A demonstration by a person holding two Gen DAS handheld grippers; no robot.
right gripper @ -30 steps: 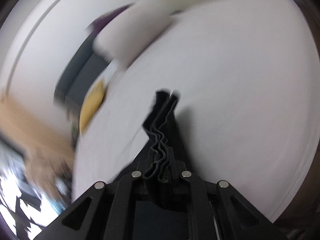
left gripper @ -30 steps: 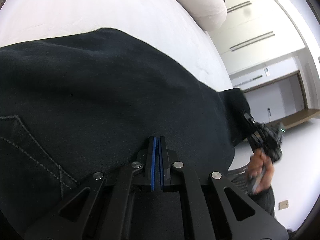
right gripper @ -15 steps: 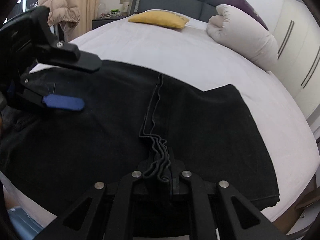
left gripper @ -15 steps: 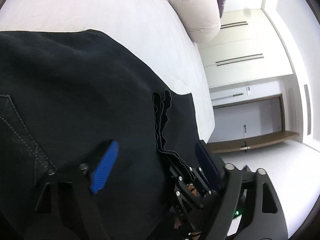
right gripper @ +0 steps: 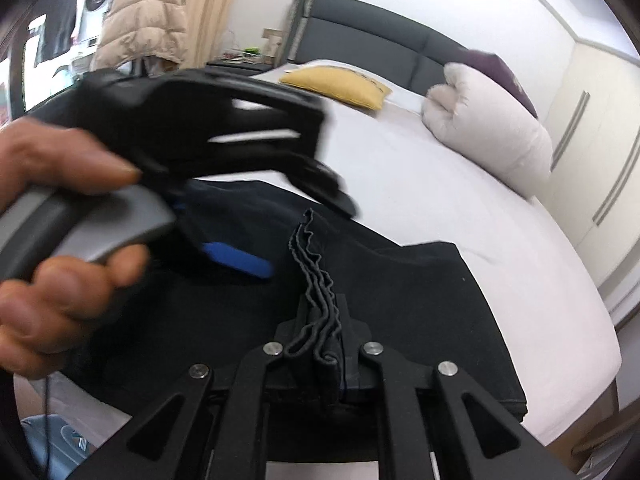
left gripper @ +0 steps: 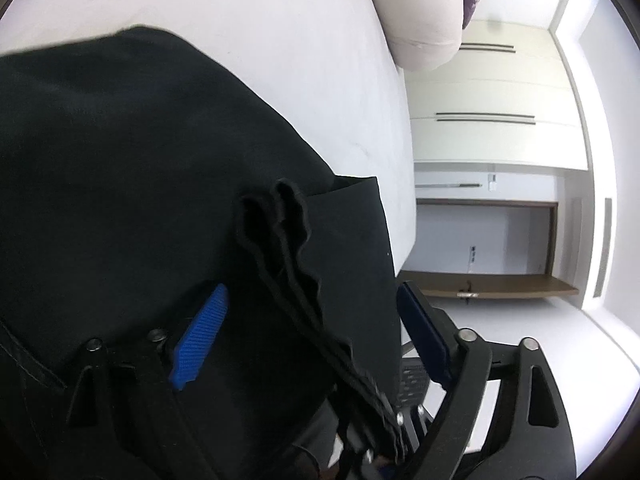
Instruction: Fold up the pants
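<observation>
Black pants (left gripper: 132, 168) lie folded on the white bed (left gripper: 288, 32); they also show in the right wrist view (right gripper: 404, 292). My right gripper (right gripper: 326, 344) is shut on a bunched stack of pant hems (right gripper: 316, 276) near the bed's front edge. My left gripper (left gripper: 312, 336) is open, its blue pads (left gripper: 200, 336) on either side of that same raised hem bunch (left gripper: 280, 232), not touching it. The left gripper also shows in the right wrist view (right gripper: 248, 184), held in a hand (right gripper: 60, 200).
A rolled white duvet (right gripper: 488, 128), a purple pillow (right gripper: 500, 76) and a yellow pillow (right gripper: 336, 86) lie by the grey headboard (right gripper: 360, 36). White wardrobes (left gripper: 492, 92) stand beyond the bed. A beige jacket (right gripper: 140, 20) hangs at the left.
My left gripper has opened, let go of the pants and moved over to straddle the hem bunch. My right gripper has swung the hems over onto the folded pants.
</observation>
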